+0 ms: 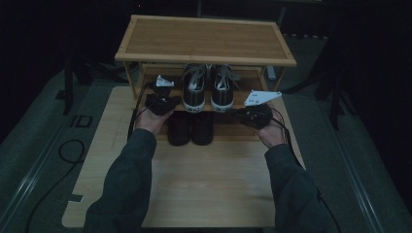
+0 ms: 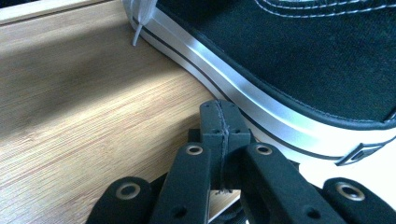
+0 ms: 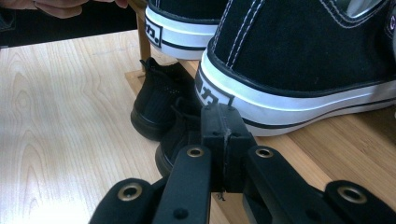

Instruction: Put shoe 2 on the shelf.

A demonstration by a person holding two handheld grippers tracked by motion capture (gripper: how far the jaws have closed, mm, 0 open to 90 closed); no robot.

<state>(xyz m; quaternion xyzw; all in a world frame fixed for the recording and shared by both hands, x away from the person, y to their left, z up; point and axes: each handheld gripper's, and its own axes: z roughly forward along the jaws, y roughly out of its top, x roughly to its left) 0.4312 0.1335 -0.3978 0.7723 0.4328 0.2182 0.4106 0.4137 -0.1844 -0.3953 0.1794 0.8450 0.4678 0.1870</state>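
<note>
— Two grippers, how do they stand?
— I see both shut and empty: left gripper (image 1: pixel 163 103) beside the left sneaker (image 1: pixel 195 90), right gripper (image 1: pixel 250 115) beside the right sneaker (image 1: pixel 223 90) — both sneakers on the rack's middle shelf (image 1: pixel 250 80).

From up high I can't make out my left tool's (image 1: pixel 163 97) tip; it sits too small and dark beside the left sneaker (image 1: pixel 194 94). The rack's top shelf (image 1: pixel 206 39) hides the toes of both sneakers. The two dark shoes (image 1: pixel 190 127) on the lowest level are black blobs, no detail. In the left gripper view the sneaker (image 2: pixel 299 60) runs off the top and right edges. In the right gripper view the near sneaker (image 3: pixel 303 60) is cut at the top and right, and the other hand (image 3: pixel 70 5) is clipped by the top edge.
</note>
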